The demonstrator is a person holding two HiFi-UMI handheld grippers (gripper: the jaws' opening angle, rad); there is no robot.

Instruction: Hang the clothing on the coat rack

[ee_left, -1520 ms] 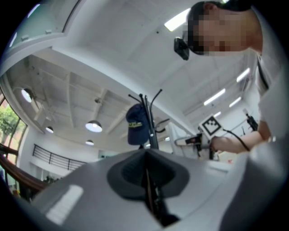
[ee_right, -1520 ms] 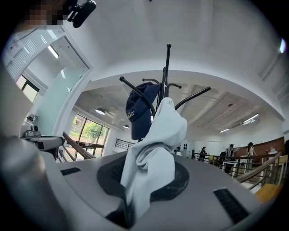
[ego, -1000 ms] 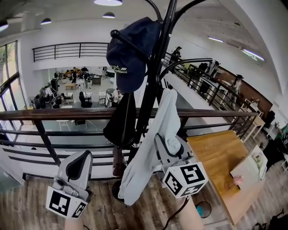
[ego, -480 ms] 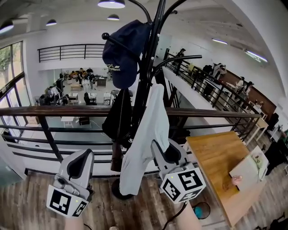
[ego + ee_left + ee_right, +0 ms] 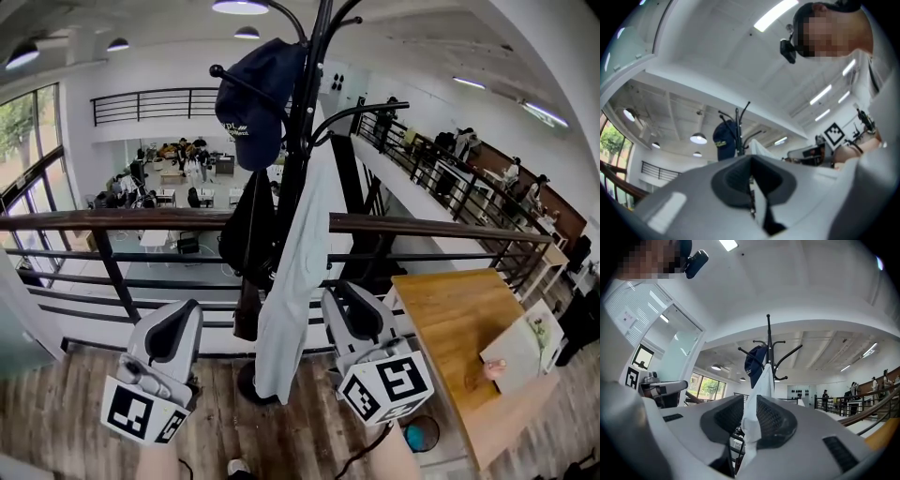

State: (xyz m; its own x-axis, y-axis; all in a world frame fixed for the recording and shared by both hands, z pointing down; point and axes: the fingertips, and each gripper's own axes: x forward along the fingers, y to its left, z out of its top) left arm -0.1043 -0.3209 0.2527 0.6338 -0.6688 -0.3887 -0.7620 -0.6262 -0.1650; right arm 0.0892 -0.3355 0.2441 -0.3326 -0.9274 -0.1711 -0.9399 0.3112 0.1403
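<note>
A black coat rack stands before me by the railing. On it hang a navy cap, a dark garment and a long pale grey garment, which hangs straight down from a hook. My right gripper is low and just right of that garment, apart from it; its jaws are closing with nothing between them. In the right gripper view the pale garment shows through the gap, beyond the tips. My left gripper is low at the left, pads together, holding nothing.
A dark metal railing runs behind the rack, with an open hall below it. A wooden table with a pale sheet stands at the right. A teal bin sits on the plank floor by the table.
The right gripper held the pale garment's lower part a second ago; it has let go and drawn back down. The garment now hangs free and straight. The left gripper has barely moved.
</note>
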